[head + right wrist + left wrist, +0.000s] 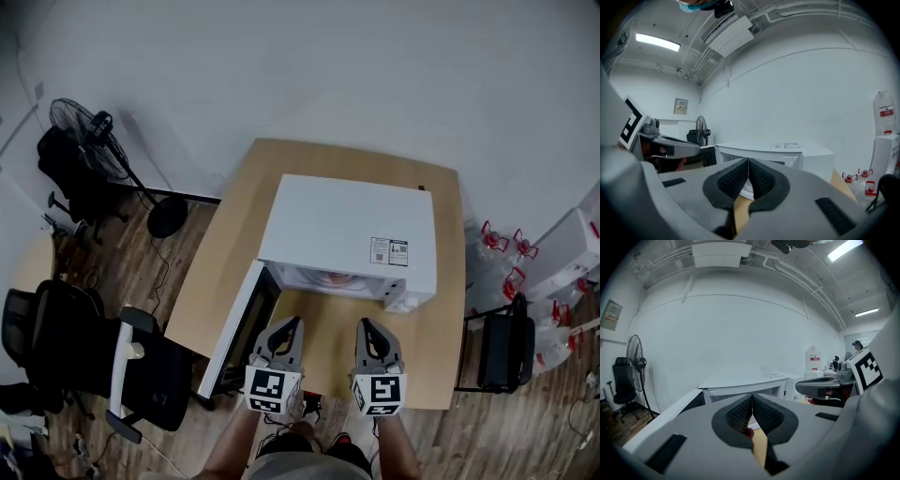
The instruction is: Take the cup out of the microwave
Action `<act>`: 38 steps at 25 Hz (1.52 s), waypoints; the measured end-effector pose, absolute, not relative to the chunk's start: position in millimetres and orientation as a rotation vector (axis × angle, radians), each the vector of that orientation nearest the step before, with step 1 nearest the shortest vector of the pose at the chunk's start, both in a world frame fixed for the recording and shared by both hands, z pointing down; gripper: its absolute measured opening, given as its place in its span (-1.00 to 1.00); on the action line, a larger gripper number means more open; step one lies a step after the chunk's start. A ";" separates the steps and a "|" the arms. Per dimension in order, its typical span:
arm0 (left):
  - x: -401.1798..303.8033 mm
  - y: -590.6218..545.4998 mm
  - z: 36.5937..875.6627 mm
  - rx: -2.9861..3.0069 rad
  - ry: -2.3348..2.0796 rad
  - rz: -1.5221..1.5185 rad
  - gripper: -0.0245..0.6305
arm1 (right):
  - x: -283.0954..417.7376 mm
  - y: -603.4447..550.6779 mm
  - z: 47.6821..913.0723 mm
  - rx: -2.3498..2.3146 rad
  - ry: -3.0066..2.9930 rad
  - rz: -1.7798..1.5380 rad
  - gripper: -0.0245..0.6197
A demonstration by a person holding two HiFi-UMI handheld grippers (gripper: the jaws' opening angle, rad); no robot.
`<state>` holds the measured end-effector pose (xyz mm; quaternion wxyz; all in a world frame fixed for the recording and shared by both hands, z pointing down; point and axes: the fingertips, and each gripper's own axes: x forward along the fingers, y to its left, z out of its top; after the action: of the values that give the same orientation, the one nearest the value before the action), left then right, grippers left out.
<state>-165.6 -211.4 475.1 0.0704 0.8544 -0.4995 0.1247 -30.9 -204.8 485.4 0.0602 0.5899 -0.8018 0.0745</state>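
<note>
Left claw [290, 324] and right claw [368, 326] pinched together, empty, aimed at microwave [349, 228]; door [238, 325] open so cup [333, 278] is reachable.

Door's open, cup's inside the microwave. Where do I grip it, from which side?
Grip the cup across its side wall, coming in level through the open front, the only way in: the microwave encloses it. The right gripper suits, clear of the door swung out left. Its jaws are shut; open them first. No handle can be made out.
</note>
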 end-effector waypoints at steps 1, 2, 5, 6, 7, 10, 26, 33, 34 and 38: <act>-166.4 -216.7 480.1 2.569 -1.500 0.383 -0.85 | -32.2 -210.4 489.8 1.785 -2.420 0.229 -0.87; -167.0 -221.7 484.3 2.566 -1.496 0.389 -0.85 | -33.6 -215.8 494.1 1.784 -2.413 0.232 -0.87; -167.8 -235.4 494.0 2.553 -1.476 0.395 -0.85 | -37.7 -231.0 506.5 1.780 -2.396 0.249 -0.87; -168.1 -239.9 497.8 2.551 -1.470 0.397 -0.85 | -38.9 -236.1 511.1 1.777 -2.392 0.255 -0.87; -168.5 -244.5 501.9 2.548 -1.464 0.400 -0.85 | -40.0 -241.2 515.8 1.775 -2.388 0.260 -0.87; -169.8 -256.6 512.4 2.541 -1.451 0.407 -0.85 | -43.8 -254.9 529.5 1.763 -2.380 0.279 -0.87; -177.5 -290.8 537.8 2.505 -1.435 0.445 -0.85 | -61.0 -318.8 580.6 1.700 -2.349 0.377 -0.54; -179.2 -297.6 541.8 2.501 -1.425 0.449 -0.85 | -66.8 -341.3 604.5 1.704 -2.314 0.437 0.09; -179.3 -298.8 542.1 2.500 -1.424 0.449 -0.85 | -67.0 -344.7 606.5 1.709 -2.308 0.435 0.12; -179.4 -303.1 543.7 2.497 -1.412 0.452 -0.85 | -67.9 -356.7 612.8 1.723 -2.283 0.446 0.18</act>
<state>-179.4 -303.1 543.7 0.1187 0.8537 -0.4828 0.1545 -67.9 -356.7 612.8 0.1232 0.5908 -0.7826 0.1528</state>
